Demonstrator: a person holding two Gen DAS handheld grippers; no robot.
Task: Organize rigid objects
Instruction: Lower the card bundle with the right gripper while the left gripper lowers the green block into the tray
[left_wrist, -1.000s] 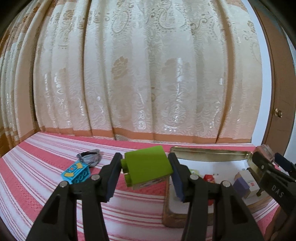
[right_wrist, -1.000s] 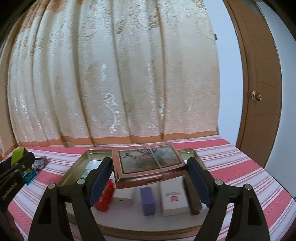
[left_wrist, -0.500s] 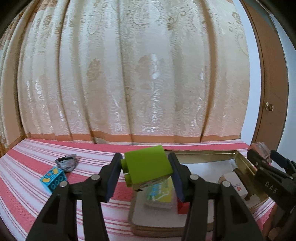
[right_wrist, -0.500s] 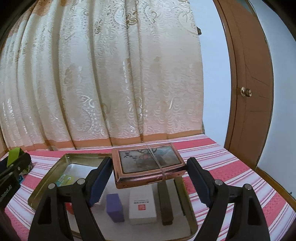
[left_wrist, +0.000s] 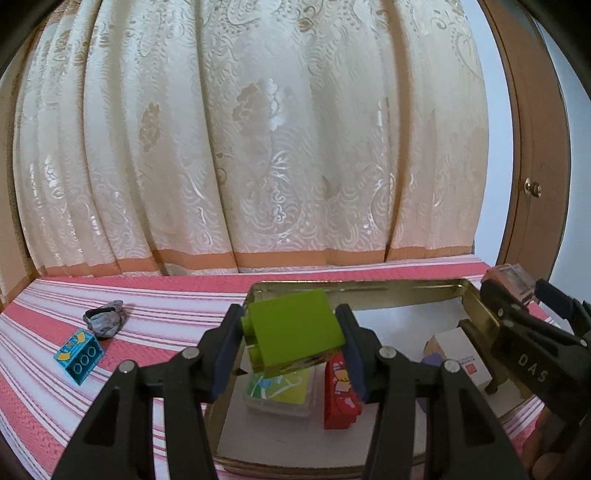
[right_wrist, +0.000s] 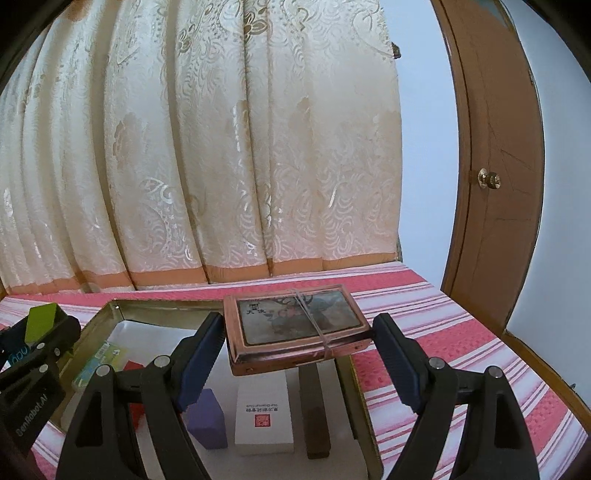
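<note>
My left gripper (left_wrist: 291, 345) is shut on a lime green block (left_wrist: 293, 330) and holds it above the left part of a gold metal tray (left_wrist: 369, 287). My right gripper (right_wrist: 297, 341) is shut on a flat copper-coloured picture case (right_wrist: 297, 326) bound with a rubber band, held above the tray's right side (right_wrist: 347, 373). In the tray lie a green card box (left_wrist: 280, 387), a red block (left_wrist: 341, 391), a purple block (right_wrist: 207, 417), a white box (right_wrist: 264, 413) and a dark brown bar (right_wrist: 314, 410).
The tray sits on a pink striped cloth (left_wrist: 166, 314). On the cloth left of the tray lie a teal block (left_wrist: 78, 354) and a grey stone-like lump (left_wrist: 105, 319). A cream curtain (left_wrist: 258, 147) hangs behind. A wooden door (right_wrist: 491, 166) stands at the right.
Both grippers have moved to the right with their objects. The green block now hangs over the tray's left part, and the picture case over its right side.
</note>
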